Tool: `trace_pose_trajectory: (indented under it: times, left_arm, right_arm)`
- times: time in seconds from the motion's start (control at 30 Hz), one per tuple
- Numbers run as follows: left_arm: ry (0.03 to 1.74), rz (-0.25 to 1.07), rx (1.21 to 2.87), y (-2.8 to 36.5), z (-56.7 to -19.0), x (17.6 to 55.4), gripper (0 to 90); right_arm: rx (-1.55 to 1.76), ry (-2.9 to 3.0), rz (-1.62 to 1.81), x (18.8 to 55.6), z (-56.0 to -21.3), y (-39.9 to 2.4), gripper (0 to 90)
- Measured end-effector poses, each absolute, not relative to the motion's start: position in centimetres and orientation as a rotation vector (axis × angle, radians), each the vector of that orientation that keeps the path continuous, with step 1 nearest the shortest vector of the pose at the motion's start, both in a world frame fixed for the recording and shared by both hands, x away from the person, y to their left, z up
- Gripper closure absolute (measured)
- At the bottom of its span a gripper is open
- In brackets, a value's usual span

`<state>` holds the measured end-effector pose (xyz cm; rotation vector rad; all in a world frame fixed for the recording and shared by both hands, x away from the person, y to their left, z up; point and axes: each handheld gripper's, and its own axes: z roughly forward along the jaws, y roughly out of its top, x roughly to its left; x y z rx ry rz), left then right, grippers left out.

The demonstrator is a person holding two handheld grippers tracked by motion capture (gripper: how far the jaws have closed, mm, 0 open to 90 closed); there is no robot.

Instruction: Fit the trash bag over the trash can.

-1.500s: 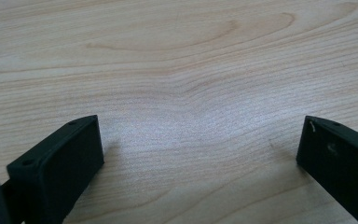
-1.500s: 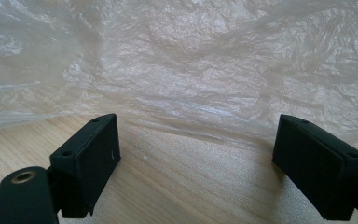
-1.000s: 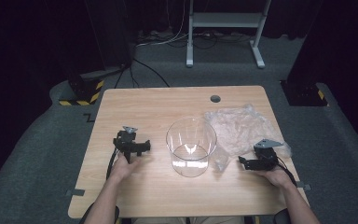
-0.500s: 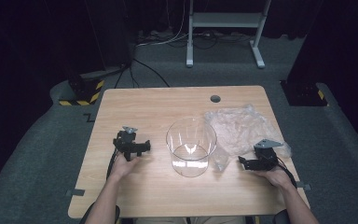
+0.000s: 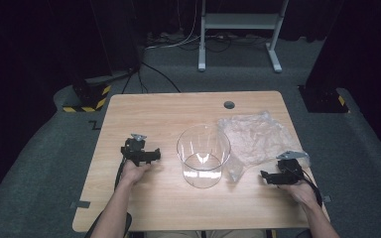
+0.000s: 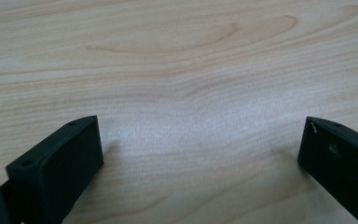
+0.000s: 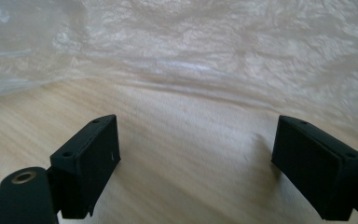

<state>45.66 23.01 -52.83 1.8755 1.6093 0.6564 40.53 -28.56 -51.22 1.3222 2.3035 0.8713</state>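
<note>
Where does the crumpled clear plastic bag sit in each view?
High view: the crumpled clear plastic bag lies right of the clear round plastic tub, ahead of the right gripper.
Left gripper view: bare light wooden tabletop between open jaws, no bag.
Right gripper view: the bag spans the top, beyond open jaws.
Shared landmark: the wood-grain tabletop.

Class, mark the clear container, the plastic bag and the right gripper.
clear container (image 5: pixel 203 158), high view, on its near wall.
plastic bag (image 5: pixel 258 136), high view, on its crinkled middle.
right gripper (image 5: pixel 264 175), high view, between its open jaw tips.

No visible change — grippers (image 5: pixel 151 156) unmoved.
</note>
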Motion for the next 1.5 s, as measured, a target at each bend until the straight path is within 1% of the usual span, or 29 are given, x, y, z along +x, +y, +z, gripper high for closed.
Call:
trace_pose_trajectory:
  times: [0.07,0.27,0.6,0.83,1.13,1.23,1.5]
  left_arm:
    - [1.656,0.669,1.843,22.5,-52.8,46.2,0.0]
    - [1.665,0.677,1.836,21.8,-52.8,47.2,0.0]
    - [1.634,0.665,1.861,20.7,-52.8,47.6,0.2]
    - [1.623,0.659,1.865,20.5,-52.8,47.5,0.3]
    - [1.539,0.623,1.917,20.4,-52.8,46.5,0.3]
    - [1.471,0.601,1.958,20.6,-52.8,45.6,0.4]
    - [1.375,0.552,2.008,21.2,-52.8,43.3,0.7]
  right_arm:
    - [1.339,2.283,0.889,39.9,-50.8,-29.0,14.6]
    - [1.376,2.249,0.911,38.7,-50.0,-30.2,14.8]
    - [1.424,2.261,0.891,38.0,-49.9,-31.1,15.2]
    - [1.387,2.321,0.862,38.4,-50.3,-30.5,14.8]
    - [1.359,2.328,0.884,39.7,-50.2,-29.6,14.5]
    - [1.34,2.328,0.909,40.5,-50.1,-28.9,14.5]
    - [1.296,2.363,0.95,42.8,-49.9,-26.7,14.2]
